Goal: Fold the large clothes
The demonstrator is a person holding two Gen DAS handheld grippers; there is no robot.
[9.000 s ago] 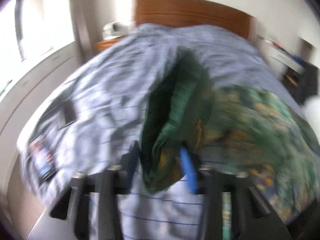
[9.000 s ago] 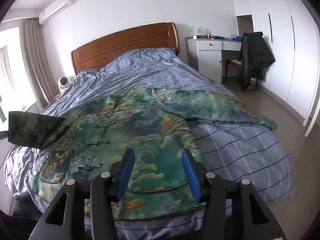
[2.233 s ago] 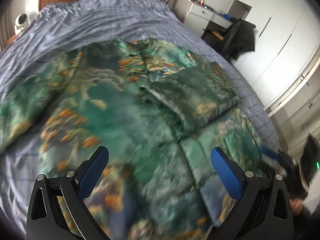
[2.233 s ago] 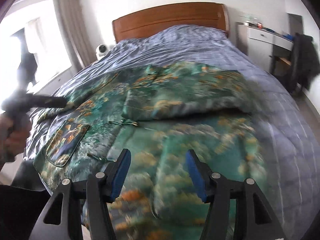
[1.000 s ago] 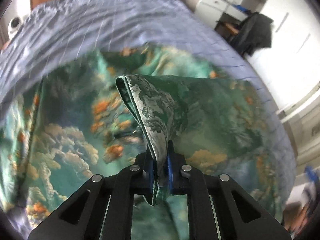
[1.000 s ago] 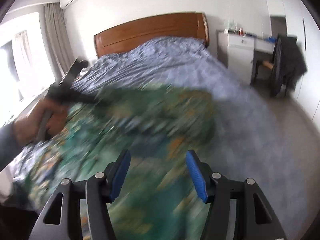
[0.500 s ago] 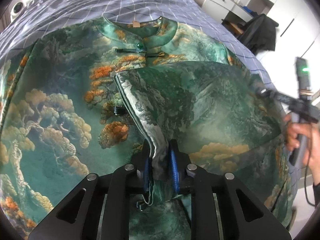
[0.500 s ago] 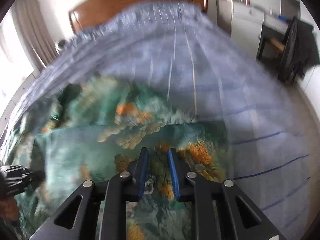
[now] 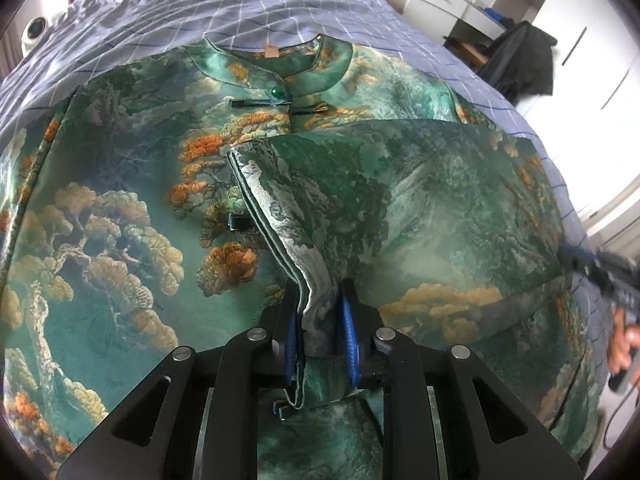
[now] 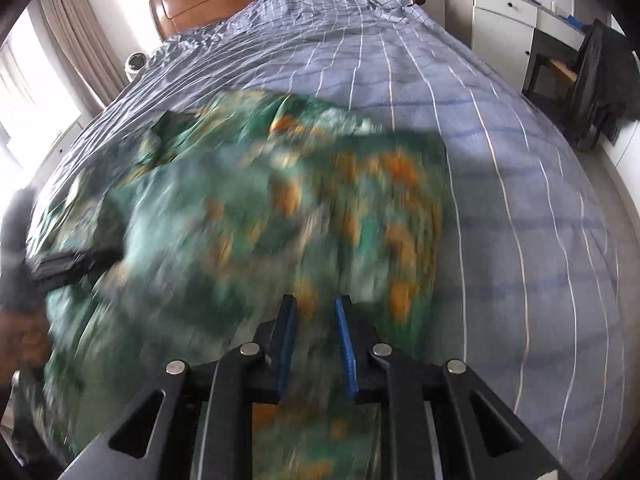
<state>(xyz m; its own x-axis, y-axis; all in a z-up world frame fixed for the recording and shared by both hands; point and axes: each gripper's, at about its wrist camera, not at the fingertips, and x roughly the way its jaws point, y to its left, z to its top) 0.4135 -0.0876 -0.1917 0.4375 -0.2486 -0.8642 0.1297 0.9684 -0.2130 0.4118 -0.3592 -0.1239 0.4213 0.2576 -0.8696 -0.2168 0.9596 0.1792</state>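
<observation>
Green brocade jacket [image 9: 120, 240] spread face-up across bed [image 9: 280, 4], collar toward headboard edge. Left gripper [image 9: 320, 326] clamped on cuff of sleeve [image 9: 400, 200], sleeve drawn across chest. Right gripper [image 10: 316, 344] narrow, blurred fabric between pads; grip looks likely, cannot tell for sure. Judgement: early stage, one sleeve folding inward; other sleeve and body folds remain.

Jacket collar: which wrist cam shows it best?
Left wrist. The collar is sharp there, with its clasp and neck tag, beyond the left gripper. In the right wrist view the jacket is motion-blurred and the collar indistinct.
</observation>
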